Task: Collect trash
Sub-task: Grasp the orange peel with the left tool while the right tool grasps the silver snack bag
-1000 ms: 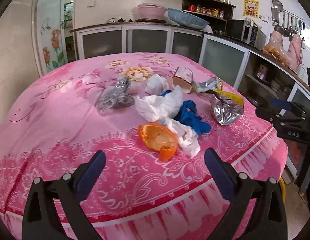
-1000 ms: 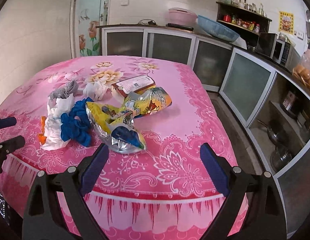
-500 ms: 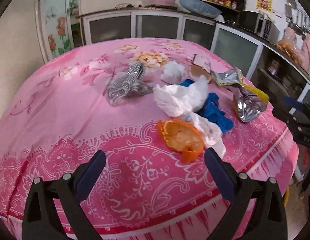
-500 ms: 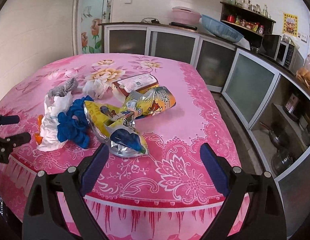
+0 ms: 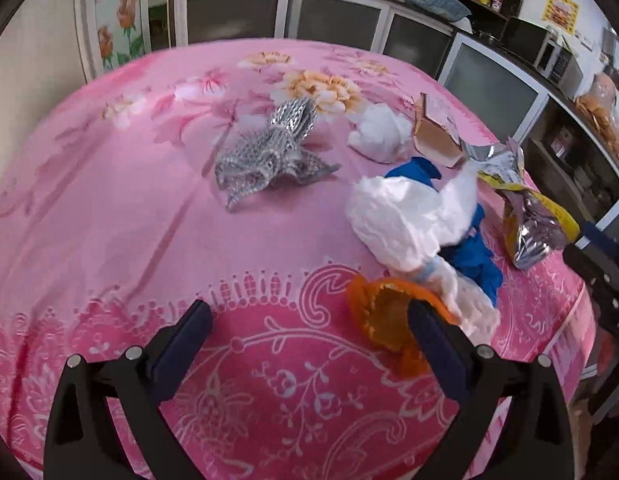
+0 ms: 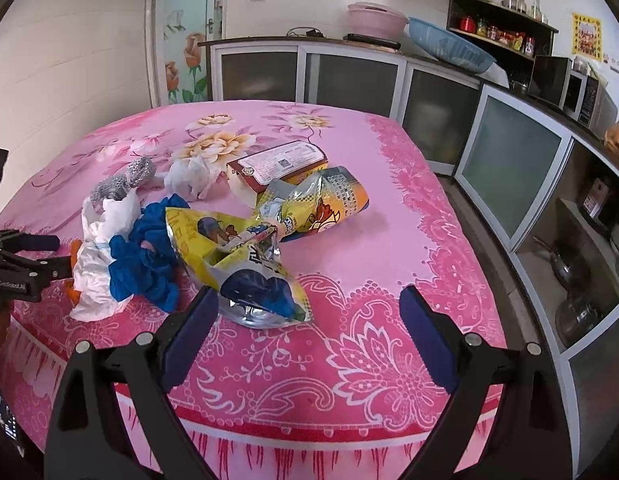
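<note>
Now, going left to right across the pink floral cloth [image 5: 109, 240], the left view shows a crumpled silver wrapper [image 5: 269, 152] at about 11 o'clock from the left gripper [image 5: 309, 328]. Just right of it, farther back, lies a small white tissue wad [image 5: 379, 132], and beside that a torn carton [image 5: 433, 136] with its brown inside showing. At 1 o'clock a large white paper [image 5: 401, 220] is heaped over a blue glove [image 5: 479, 260], the two touching. An orange peel [image 5: 383, 312] lies against the near end of the paper, partly hidden behind the gripper's right finger. At 2 o'clock, near the table edge, a foil bag [image 5: 529, 220] lies with its silver lining open.

The left gripper hangs low over the cloth, jaws spread wide, nothing between them.

From the right view the same pile sits at 10 to 11 o'clock: white paper, then glove [image 6: 145, 256], then a yellow bag [image 6: 237, 264] whose foil mouth lies just ahead of the right gripper's [image 6: 309, 312] left finger. Behind it lies a second, orange snack bag [image 6: 321, 204], touching the first, and the carton [image 6: 281, 164] farther back. The right gripper's jaws are likewise wide apart and empty, over the table's near edge. The left gripper [image 6: 41, 256] shows at 9 o'clock, close by the peel and paper.
</note>
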{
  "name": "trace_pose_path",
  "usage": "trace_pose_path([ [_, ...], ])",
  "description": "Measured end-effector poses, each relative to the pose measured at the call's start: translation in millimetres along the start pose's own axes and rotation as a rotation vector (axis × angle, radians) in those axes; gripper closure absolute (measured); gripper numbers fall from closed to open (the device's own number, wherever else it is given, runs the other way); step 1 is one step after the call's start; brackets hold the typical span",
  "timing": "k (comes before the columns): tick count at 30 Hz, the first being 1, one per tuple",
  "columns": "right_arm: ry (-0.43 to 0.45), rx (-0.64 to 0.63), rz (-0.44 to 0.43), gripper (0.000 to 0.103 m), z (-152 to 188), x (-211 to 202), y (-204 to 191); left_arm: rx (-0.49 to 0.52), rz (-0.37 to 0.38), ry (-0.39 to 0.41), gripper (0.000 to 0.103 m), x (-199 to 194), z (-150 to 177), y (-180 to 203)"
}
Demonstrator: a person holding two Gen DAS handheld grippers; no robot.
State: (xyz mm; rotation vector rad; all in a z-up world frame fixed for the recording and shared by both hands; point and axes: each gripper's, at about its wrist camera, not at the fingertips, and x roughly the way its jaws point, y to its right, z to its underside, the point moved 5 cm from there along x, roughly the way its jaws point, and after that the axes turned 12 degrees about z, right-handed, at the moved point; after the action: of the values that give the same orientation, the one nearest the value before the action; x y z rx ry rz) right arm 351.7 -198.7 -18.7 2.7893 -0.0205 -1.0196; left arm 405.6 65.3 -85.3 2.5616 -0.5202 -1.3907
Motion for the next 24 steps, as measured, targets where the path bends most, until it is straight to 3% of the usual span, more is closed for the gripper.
trace_pose_path([
  [11, -0.069, 0.025, -0.051, 0.019, -3.3, 21.4, -6.4, -0.007, 0.03, -0.016, 0.008, 8.2, -7.6, -3.0],
  [13, -0.081, 0.019, -0.053, 0.026, -4.0, 25.2, -8.5, -0.001, 0.021, -0.018, 0.012, 8.2, -8.8, -3.4],
  [15, -0.104, 0.002, -0.045, 0.054, -3.5, 30.1, -12.0, 0.005, -0.001, -0.012, 0.033, 7.3, -10.1, -4.7],
  [16, -0.116, -0.005, -0.036, 0.062, -2.9, 32.6, -13.1, 0.01, -0.001, -0.01, 0.043, 7.1, -10.6, -4.3],
  [17, -0.135, -0.007, -0.026, 0.074, -1.5, 36.4, -14.1, 0.015, 0.001, -0.012, 0.059, 7.3, -10.8, -4.1],
  [20, -0.15, 0.008, -0.035, 0.08, 0.9, 39.4, -15.5, 0.03, 0.019, -0.017, 0.093, 9.3, -10.5, -1.2],
  [24, -0.117, 0.03, -0.027, 0.089, -0.8, 31.7, -13.1, 0.047, 0.009, -0.009, 0.097, 7.8, -9.5, 2.9],
])
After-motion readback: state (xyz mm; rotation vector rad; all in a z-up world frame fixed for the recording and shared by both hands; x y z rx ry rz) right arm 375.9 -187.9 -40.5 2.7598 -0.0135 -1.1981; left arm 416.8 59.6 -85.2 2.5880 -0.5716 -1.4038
